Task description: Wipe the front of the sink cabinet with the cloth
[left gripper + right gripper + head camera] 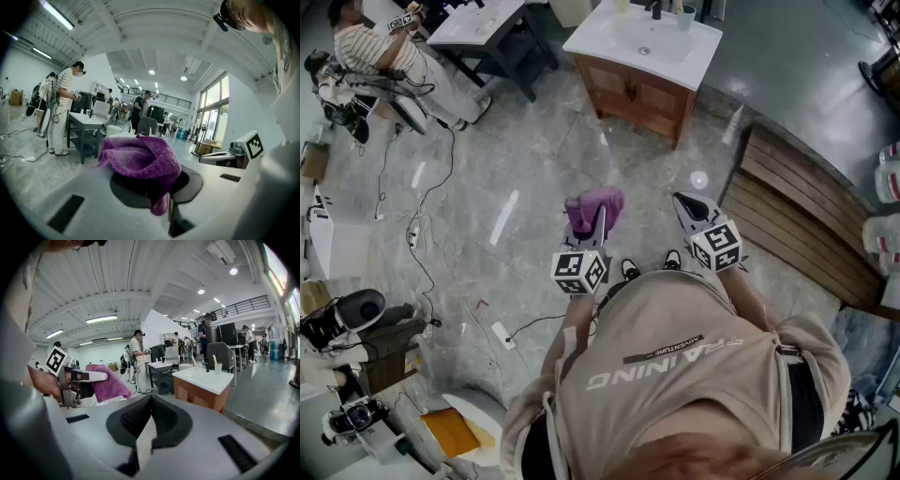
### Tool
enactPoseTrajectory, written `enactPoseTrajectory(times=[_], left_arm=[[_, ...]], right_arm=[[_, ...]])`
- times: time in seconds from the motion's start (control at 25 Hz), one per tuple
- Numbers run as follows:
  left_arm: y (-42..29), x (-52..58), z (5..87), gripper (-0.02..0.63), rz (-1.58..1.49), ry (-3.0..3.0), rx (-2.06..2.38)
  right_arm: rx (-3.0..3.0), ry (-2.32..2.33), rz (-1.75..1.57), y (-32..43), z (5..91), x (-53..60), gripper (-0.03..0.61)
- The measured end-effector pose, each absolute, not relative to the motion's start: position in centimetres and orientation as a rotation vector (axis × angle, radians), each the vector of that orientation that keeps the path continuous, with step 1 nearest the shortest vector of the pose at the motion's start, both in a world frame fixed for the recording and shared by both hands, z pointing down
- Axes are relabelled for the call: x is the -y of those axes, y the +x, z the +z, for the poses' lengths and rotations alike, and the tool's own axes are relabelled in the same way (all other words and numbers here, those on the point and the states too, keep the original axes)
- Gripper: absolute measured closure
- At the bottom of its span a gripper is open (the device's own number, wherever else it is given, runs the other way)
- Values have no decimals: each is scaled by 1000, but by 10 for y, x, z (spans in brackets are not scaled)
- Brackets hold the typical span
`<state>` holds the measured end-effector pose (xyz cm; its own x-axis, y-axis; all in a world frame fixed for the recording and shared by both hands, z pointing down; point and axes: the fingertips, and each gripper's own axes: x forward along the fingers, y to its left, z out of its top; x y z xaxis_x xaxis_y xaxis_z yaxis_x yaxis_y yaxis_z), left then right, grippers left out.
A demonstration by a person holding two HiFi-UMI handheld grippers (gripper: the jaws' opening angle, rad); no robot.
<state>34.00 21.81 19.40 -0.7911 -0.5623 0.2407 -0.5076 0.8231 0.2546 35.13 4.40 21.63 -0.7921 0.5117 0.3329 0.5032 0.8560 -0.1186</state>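
A grey polished stone floor (534, 178) spreads beneath a wooden sink cabinet with a white basin top (633, 94). The cabinet stands well ahead of the person in a beige shirt (675, 375). The left tongs (592, 225) are pinching a crumpled purple woven cloth (598, 202), which hangs in the air, well apart from the cabinet's front. The right tongs (684, 202), near the left ones, are pressed together with nothing between them.

shirt (675, 375), back: large white print "training", upside down in head view. black strip (664, 350) above it: small white lettering, too small to read. no other legible text.
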Motion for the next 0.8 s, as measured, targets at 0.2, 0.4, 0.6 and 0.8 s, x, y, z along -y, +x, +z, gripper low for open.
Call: enactPoseTrajectory(times=[0.2, 0.4, 0.6, 0.8], left_arm=[[340, -243, 200, 565, -266, 757, 2696], [330, -253, 197, 565, -262, 778, 2703], [332, -272, 213, 565, -296, 774, 2677], [315, -285, 219, 565, -285, 822, 2651]], right_arm=[[2674, -757, 44, 353, 215, -52, 567], [2681, -693, 57, 348, 219, -50, 566], [2668, -653, 45, 351, 227, -66, 566], [2710, -589, 84, 335, 222, -83, 567]])
